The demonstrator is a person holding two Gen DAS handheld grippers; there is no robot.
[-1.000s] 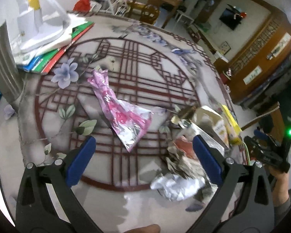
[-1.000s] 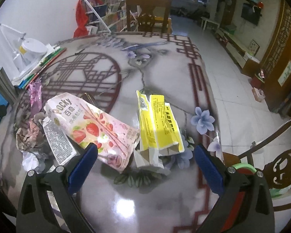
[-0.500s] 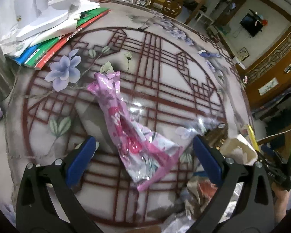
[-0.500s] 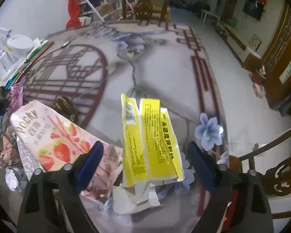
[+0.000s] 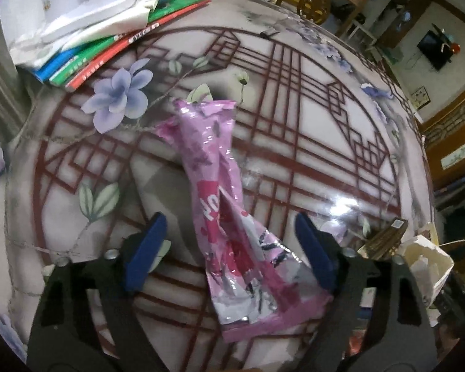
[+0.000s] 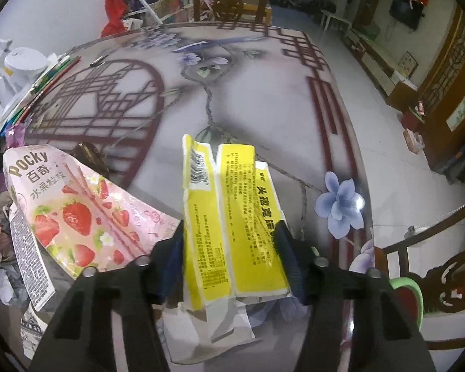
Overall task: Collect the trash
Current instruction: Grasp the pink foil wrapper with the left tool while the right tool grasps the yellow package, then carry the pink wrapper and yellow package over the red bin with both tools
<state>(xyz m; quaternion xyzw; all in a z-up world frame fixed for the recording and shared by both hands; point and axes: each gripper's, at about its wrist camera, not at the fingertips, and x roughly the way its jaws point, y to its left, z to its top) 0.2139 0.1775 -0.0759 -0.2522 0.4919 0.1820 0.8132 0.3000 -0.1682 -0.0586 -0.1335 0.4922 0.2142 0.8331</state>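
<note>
A crumpled pink foil wrapper [image 5: 223, 204] lies on the patterned table, and my left gripper [image 5: 229, 248] is open with its blue pads on either side of the wrapper's lower half, not touching it. A flattened yellow carton [image 6: 232, 217] lies between the pads of my right gripper [image 6: 232, 260], which has closed to the carton's edges. A pink strawberry Pocky box [image 6: 62, 214] lies just left of the yellow carton. Crumpled paper and wrappers [image 6: 0, 235] are piled at the far left of the right wrist view.
A stack of books under white items [image 5: 108, 31] sits at the table's back left. A torn cream carton [image 5: 424, 263] and a brown wrapper [image 5: 384, 241] lie to the right of the left gripper. The table edge [image 6: 365, 217] and a wooden chair [image 6: 434, 272] are on the right.
The left gripper moved forward over the pink wrapper, which now lies between its pads. The right gripper moved onto the yellow carton and narrowed from wide open to gripping its sides.
</note>
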